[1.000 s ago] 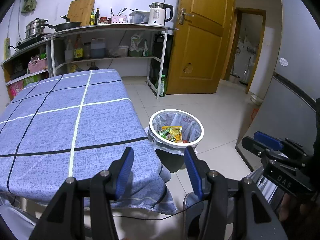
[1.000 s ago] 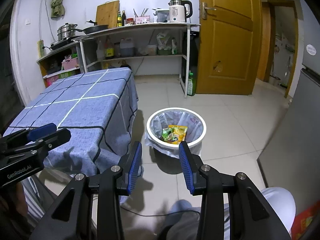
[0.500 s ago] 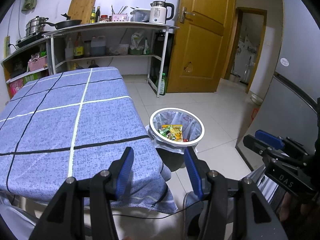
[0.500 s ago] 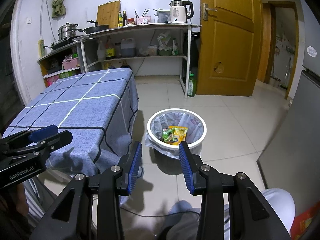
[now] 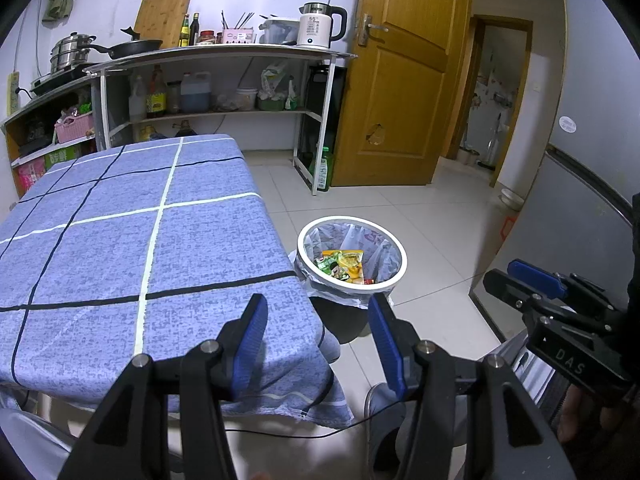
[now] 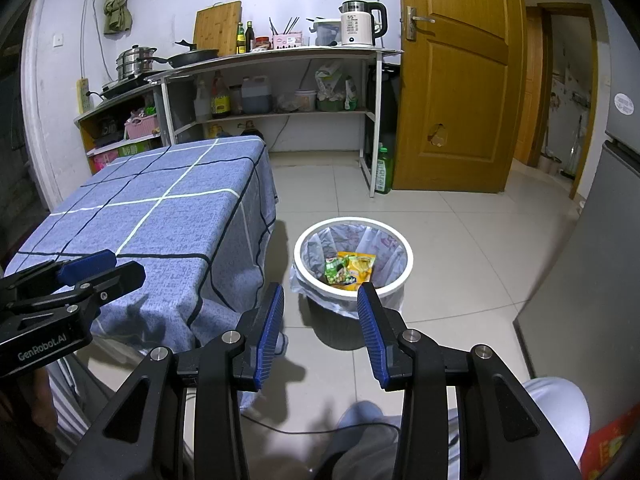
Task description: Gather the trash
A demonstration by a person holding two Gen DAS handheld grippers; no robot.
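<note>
Currently we note the trash [image 6: 351, 269], green and yellow snack wrappers, lying at the bottom of the white-rimmed bin [image 6: 405, 248] lined with a clear bag, on the tiled floor just beside the blue checked surface [image 5: 120, 240]. Our left tool [image 5: 316, 330] hangs over the surface's near corner, released, nothing between its blue pads. Our right tool [image 6: 320, 316] points toward the bin, likewise released and empty.

One bin [image 5: 394, 276] (two grippers [image 5: 318, 340])
</note>
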